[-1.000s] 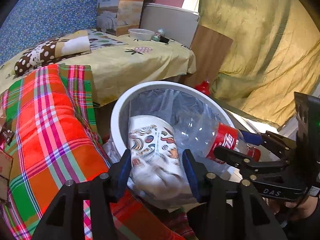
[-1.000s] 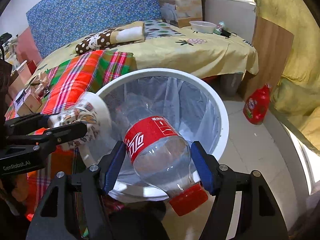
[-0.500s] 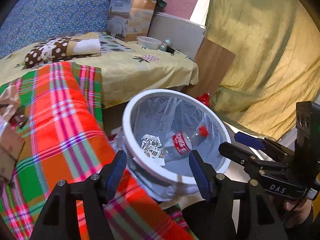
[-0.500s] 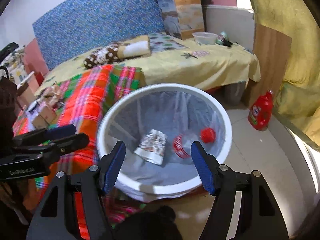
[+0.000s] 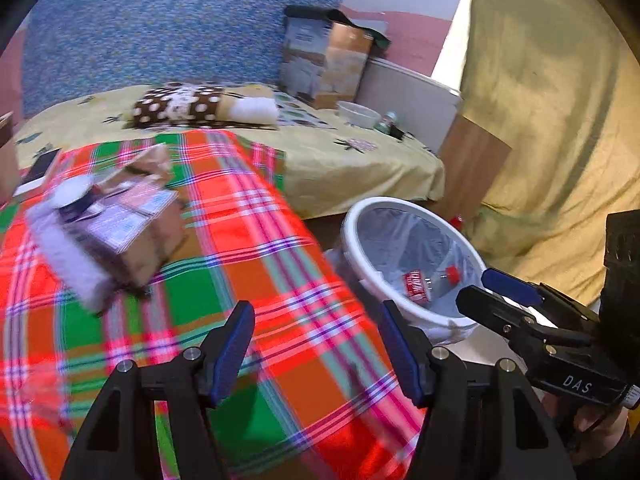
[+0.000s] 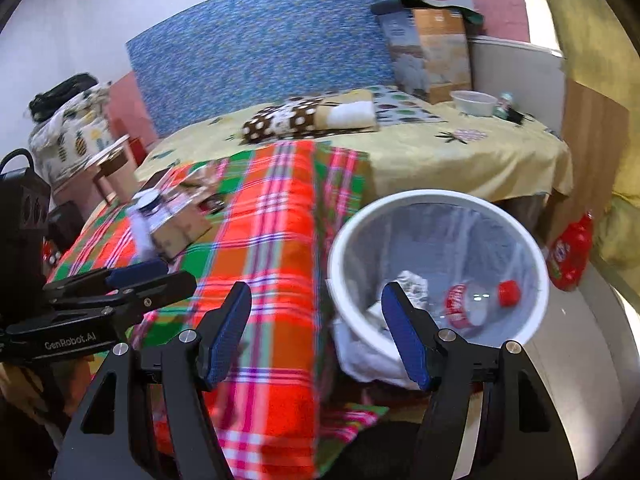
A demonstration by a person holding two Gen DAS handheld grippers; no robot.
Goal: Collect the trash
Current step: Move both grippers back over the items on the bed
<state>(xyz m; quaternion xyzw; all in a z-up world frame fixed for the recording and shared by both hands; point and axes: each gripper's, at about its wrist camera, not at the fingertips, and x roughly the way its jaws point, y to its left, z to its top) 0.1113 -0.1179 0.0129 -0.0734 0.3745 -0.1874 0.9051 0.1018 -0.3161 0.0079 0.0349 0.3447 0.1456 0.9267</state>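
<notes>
We have two pieces in the bin (image 6: 536, 280) already — the plastic bottle (image 6: 476, 304) and a crumpled wrapper (image 6: 412, 284). Both hand-held grippers, left (image 5: 316, 350) and right (image 6: 316, 340), stand apart and empty. More trash, we judge, is the pile of cartons (image 5: 116, 224) on the plaid blanket (image 5: 256, 248) — still to collect.

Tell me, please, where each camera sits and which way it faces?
Left wrist: on the left gripper, angled down over the plaid blanket; the right gripper shows at right.
Right wrist: on the right gripper, facing the white bin; the left gripper shows at left.
Shared: blanket, bin, bottle.
</notes>
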